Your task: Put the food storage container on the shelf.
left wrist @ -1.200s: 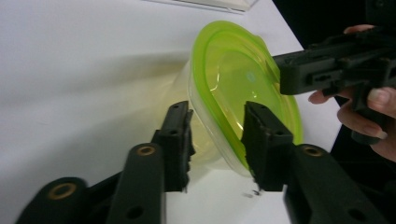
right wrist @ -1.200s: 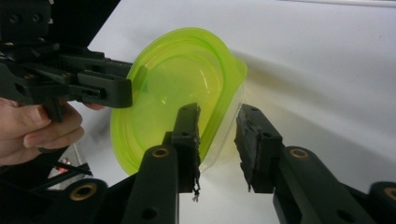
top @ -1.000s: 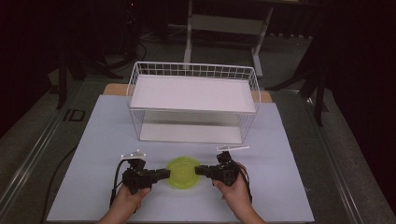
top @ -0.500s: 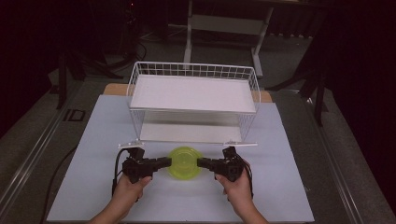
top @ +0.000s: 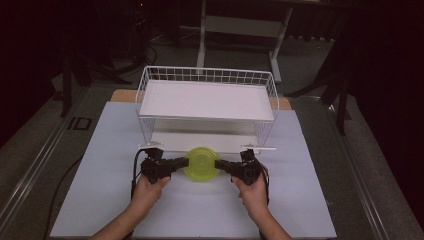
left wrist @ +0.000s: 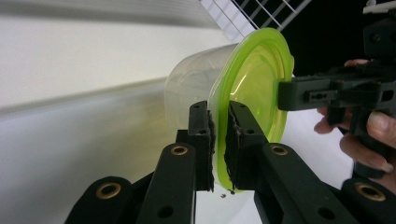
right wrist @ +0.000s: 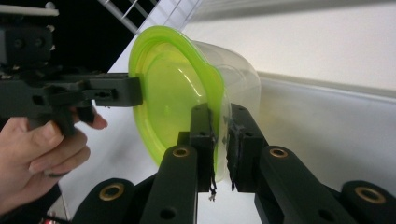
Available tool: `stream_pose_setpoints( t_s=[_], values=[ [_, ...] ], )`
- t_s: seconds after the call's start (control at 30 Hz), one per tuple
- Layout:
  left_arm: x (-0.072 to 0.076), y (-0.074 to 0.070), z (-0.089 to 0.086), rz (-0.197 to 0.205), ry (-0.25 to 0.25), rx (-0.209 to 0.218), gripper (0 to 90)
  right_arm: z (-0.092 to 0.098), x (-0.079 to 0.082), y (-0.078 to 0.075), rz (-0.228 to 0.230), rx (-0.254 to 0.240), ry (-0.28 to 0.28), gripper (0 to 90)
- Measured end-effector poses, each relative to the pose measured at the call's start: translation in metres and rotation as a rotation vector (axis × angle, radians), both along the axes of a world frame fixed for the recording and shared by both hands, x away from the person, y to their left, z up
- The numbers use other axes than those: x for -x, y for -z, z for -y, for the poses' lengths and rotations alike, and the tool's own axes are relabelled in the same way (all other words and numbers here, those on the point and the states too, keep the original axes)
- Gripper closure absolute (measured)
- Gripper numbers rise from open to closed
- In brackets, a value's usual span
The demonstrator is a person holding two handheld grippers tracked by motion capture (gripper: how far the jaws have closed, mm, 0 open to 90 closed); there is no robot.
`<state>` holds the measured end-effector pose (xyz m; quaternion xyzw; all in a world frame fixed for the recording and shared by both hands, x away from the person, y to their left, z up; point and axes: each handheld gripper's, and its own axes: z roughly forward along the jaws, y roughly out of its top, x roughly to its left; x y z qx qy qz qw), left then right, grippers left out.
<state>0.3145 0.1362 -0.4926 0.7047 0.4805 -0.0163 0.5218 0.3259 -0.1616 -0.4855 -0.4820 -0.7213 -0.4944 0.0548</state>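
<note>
- The surface (top: 100, 150) in front of you is pale and flat, with one white wire basket rack (top: 207, 100) standing toward its 12 o'clock end in the high view; the rack has two solid white levels.
- One container (top: 201, 164) hangs between your two grippers, just at 6 o'clock of the rack's lower level and above the surface.
- It is a clear, round plastic tub closed with a translucent yellow-green lid (left wrist: 254, 84); the lid has a raised rim and a dished centre.
- In the high view the lid faces up at the camera, so the tub's axis runs up and down; round as it is, it shows no long axis across the surface.
- Your left gripper (top: 184, 161) comes in from 9 o'clock, its fingers (left wrist: 201, 135) clenched on the lid's rim.
- Your right gripper (top: 219, 164) comes in from 3 o'clock, its fingers (right wrist: 201, 135) likewise clamped on the opposite rim.
- Two grippers, two hands, one container, one rack.
</note>
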Motion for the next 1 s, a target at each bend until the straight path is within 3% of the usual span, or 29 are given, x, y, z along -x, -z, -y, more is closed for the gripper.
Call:
stream_pose_setpoints(
  t_s=[0.2, 0.53, 0.8, 1.0],
  values=[
    [-0.017, -0.001, 0.006, 0.017, -0.033, -0.009, 82.0, -0.002, -0.018, 0.001, 0.015, 0.020, 0.057, 81.3],
    [-0.036, -0.004, 0.011, 0.054, -0.069, -0.047, 81.6, -0.006, -0.034, -0.001, 0.037, 0.039, 0.121, 80.9],
    [-0.048, 0.007, 0.010, 0.023, -0.078, -0.051, 81.4, -0.012, -0.043, 0.008, 0.028, 0.063, 0.150, 80.7],
    [-0.055, 0.006, 0.011, 0.025, -0.081, -0.037, 81.1, -0.011, -0.048, 0.008, 0.031, 0.052, 0.163, 80.6]
  ],
)
